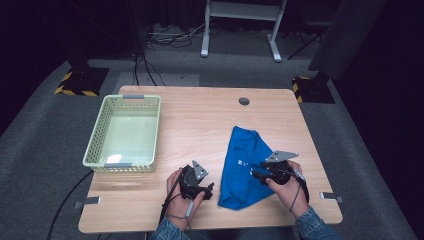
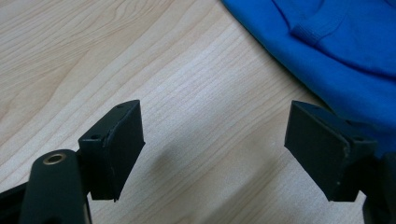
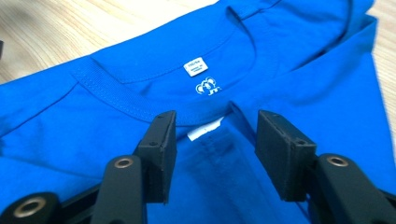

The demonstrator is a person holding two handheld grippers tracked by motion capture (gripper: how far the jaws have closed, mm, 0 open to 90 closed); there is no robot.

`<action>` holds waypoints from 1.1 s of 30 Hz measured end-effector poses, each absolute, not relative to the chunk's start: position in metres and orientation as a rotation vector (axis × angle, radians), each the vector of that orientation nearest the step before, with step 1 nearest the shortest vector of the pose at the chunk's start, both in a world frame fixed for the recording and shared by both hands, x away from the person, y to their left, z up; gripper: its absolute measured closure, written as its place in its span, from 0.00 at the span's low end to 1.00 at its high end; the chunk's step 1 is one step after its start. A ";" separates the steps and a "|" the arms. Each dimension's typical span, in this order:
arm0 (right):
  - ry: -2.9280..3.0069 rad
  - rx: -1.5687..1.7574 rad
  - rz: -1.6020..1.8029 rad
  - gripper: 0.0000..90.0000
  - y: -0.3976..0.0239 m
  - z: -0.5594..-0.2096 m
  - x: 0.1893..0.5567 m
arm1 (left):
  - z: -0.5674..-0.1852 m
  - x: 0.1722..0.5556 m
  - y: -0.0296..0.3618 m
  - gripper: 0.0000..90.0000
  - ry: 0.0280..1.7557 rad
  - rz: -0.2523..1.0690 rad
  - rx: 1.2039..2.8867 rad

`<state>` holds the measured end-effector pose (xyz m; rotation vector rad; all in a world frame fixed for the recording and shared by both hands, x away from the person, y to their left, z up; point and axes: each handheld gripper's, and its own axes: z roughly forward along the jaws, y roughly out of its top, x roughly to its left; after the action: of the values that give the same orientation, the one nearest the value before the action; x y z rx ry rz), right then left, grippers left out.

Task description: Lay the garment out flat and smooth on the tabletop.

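A blue T-shirt (image 1: 242, 165) lies folded on the wooden table (image 1: 200, 120) at the front right. My right gripper (image 1: 255, 172) hovers over its right half, held in a hand. In the right gripper view the right gripper (image 3: 215, 140) stands open low over the T-shirt (image 3: 303, 84), just below the ribbed collar (image 3: 121, 100); a small white tag (image 3: 204, 129) shows between the jaws. My left gripper (image 1: 207, 190) sits just left of the shirt's lower edge. In its own view the left gripper (image 2: 215, 149) is open over bare wood, with the T-shirt (image 2: 345, 46) at the upper right.
A pale green plastic basket (image 1: 97, 135) stands at the table's left side. A round cable hole (image 1: 244, 101) sits near the far edge. Bare wood lies between the basket and the shirt. Cables and a desk frame (image 1: 242, 25) are on the floor beyond.
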<state>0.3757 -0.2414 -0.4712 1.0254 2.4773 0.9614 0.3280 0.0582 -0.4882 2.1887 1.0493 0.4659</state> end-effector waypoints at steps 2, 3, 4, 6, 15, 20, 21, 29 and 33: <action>2.486 1.017 0.954 0.52 -0.239 -0.475 0.378 | -0.488 0.328 0.059 0.21 1.053 0.465 2.188; 2.491 1.015 0.949 0.52 -0.238 -0.477 0.379 | -0.488 0.328 0.059 0.21 1.056 0.466 2.188; 2.495 1.014 0.941 0.53 -0.238 -0.479 0.381 | -0.488 0.328 0.060 0.21 1.057 0.466 2.184; 2.515 1.015 0.930 0.61 -0.237 -0.483 0.384 | -0.487 0.327 0.060 0.21 1.055 0.467 2.184; 2.581 1.000 0.955 0.93 -0.241 -0.480 0.377 | -0.486 0.327 0.063 0.21 1.061 0.478 2.175; 2.557 0.977 0.994 0.93 -0.247 -0.467 0.363 | -0.485 0.327 0.063 0.21 1.063 0.481 2.169; 2.553 0.972 0.998 0.93 -0.249 -0.465 0.360 | -0.485 0.327 0.062 0.21 1.063 0.479 2.168; 2.543 0.949 1.021 0.93 -0.263 -0.450 0.331 | -0.484 0.328 0.057 0.21 1.046 0.484 2.175; 2.536 0.963 1.027 0.93 -0.271 -0.447 0.319 | -0.484 0.329 0.053 0.21 1.037 0.478 2.182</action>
<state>0.3187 -0.2714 -0.4469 0.9633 2.5359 1.0274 0.3285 0.0530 -0.4836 2.1820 1.0370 0.4783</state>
